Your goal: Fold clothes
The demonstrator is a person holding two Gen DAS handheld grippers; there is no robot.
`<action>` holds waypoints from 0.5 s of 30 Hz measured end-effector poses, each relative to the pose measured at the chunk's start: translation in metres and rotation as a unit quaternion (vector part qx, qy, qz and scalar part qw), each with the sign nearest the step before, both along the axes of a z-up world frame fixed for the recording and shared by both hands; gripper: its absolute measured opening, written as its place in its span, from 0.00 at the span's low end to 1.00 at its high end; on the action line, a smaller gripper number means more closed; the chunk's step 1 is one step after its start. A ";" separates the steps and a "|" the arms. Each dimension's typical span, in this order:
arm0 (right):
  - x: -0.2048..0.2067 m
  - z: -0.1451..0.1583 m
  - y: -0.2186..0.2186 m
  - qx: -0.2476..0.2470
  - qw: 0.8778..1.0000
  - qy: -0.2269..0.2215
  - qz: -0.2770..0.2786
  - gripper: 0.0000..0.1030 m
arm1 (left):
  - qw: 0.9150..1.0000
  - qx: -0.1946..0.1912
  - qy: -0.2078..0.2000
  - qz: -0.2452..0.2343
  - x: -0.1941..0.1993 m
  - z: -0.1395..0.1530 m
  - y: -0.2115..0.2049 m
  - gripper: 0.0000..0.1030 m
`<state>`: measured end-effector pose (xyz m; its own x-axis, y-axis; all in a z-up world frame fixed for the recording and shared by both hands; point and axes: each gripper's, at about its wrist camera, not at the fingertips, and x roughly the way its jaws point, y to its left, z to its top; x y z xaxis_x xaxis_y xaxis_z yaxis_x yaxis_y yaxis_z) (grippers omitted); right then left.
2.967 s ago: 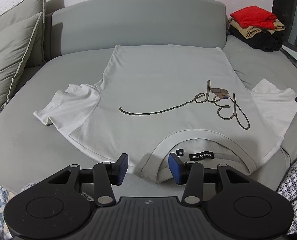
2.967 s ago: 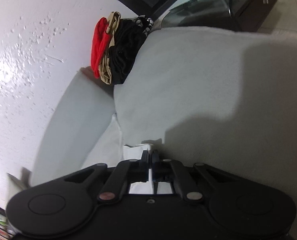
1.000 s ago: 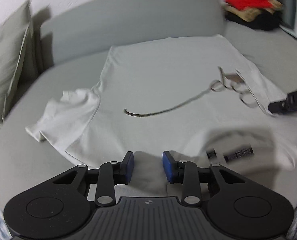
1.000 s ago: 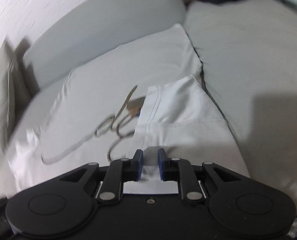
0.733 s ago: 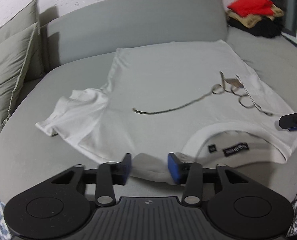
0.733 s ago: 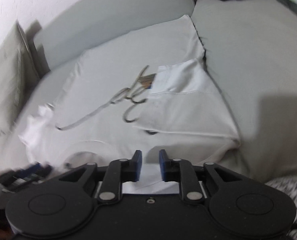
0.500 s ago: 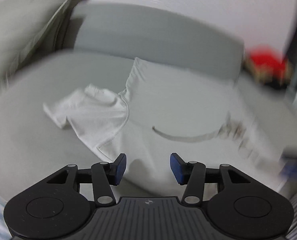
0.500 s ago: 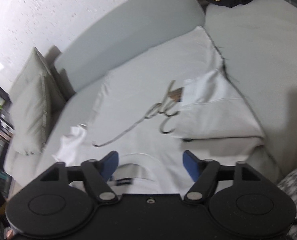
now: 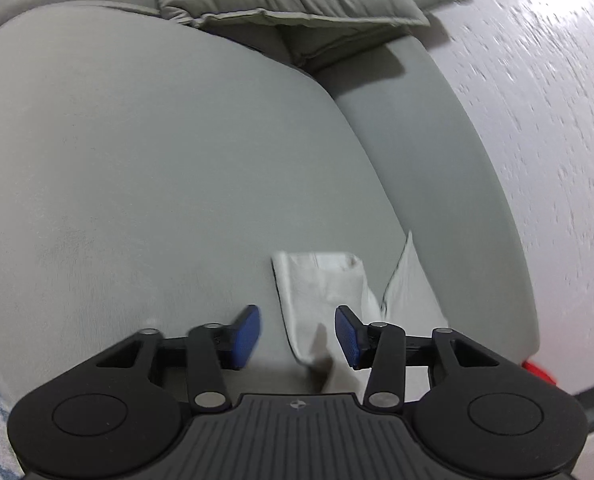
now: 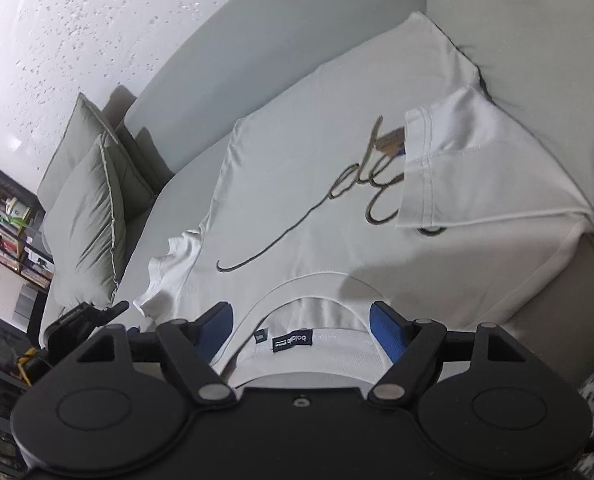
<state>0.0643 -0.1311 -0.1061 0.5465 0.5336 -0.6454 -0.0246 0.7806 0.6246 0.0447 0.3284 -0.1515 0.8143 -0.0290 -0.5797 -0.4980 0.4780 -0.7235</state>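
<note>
The left gripper (image 9: 297, 338) points downward, rolled to one side; its jaws are closing, part-way apart, with a sleeve edge between the blue fingers (image 9: 246, 336) but not pinched. The right gripper (image 10: 303, 330) tilts down with jaws spread wide, its fingers (image 10: 385, 330) gripping nothing.

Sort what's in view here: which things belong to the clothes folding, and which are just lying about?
Belongs to the job:
- white T-shirt, one sleeve already folded in
- unfolded sleeve, between the left gripper fingers, which are closing but not yet pressing it
- right gripper, open over the collar

Just lying about:
- grey cushions
- bookshelf
</note>
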 end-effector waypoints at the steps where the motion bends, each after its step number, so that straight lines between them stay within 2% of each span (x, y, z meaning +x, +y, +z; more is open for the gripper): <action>1: 0.001 -0.002 -0.001 0.002 1.000 0.004 -0.003 0.72 | 1.000 0.009 0.003 -0.004 0.005 0.001 -0.001 0.41; 4: 0.003 -0.006 -0.005 0.009 1.000 0.008 -0.012 0.72 | 0.999 0.036 0.018 -0.021 0.022 0.003 -0.002 0.41; 10: 0.004 -0.007 -0.009 0.017 1.000 0.010 -0.016 0.72 | 0.996 0.059 0.051 -0.044 0.052 -0.002 -0.002 0.34; 12: 0.005 -0.008 -0.011 0.020 1.000 0.010 -0.018 0.72 | 0.994 0.078 0.070 -0.040 0.057 0.001 -0.007 0.18; 13: 0.005 -0.007 -0.012 0.024 0.999 0.011 -0.019 0.72 | 0.992 0.090 0.082 -0.039 0.060 0.002 -0.009 0.03; 15: 0.006 -0.006 -0.015 0.032 0.999 0.014 -0.023 0.72 | 0.987 0.118 0.097 -0.047 0.066 0.010 -0.015 0.04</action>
